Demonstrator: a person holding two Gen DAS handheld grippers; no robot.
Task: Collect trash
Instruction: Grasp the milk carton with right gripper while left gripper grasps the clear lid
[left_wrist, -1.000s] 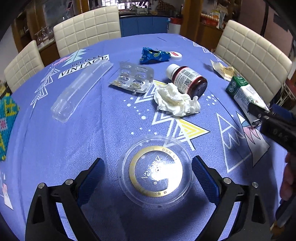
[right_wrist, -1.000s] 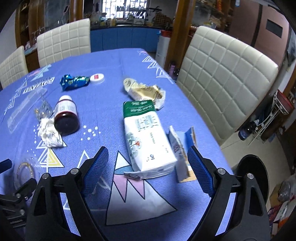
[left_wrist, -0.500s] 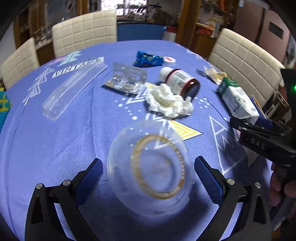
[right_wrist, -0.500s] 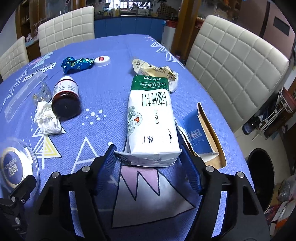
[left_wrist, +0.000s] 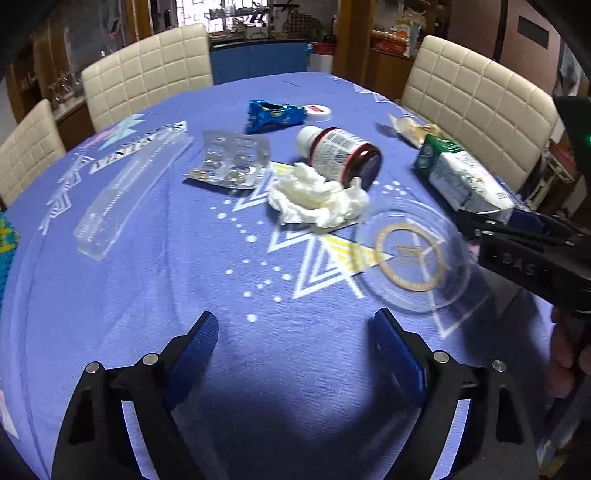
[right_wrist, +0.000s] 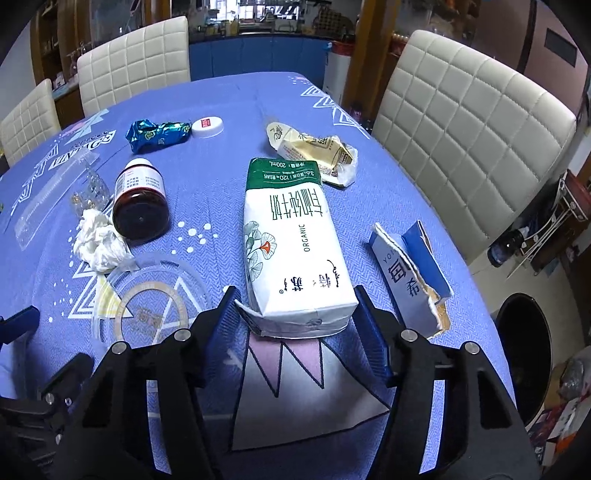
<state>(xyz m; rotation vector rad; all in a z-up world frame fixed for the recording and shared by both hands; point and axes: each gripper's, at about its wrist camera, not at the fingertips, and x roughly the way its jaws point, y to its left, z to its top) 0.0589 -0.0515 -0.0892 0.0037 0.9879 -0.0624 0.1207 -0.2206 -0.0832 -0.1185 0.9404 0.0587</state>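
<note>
Right claw (right_wrist: 295, 317): just closing, pads flanking near end of milk carton (right_wrist: 291, 240) lying on worktop (right_wrist: 207, 192). Left claw (left_wrist: 295, 354): just narrowed, wide, empty; clear lid (left_wrist: 413, 258) beside carton.

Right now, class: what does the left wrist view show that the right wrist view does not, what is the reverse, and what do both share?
Only the left: its empty left gripper.
Only the right: the torn blue carton and black bin.
Both: milk carton between the right gripper pads, brown pill bottle, crumpled tissue, clear round lid.
</note>
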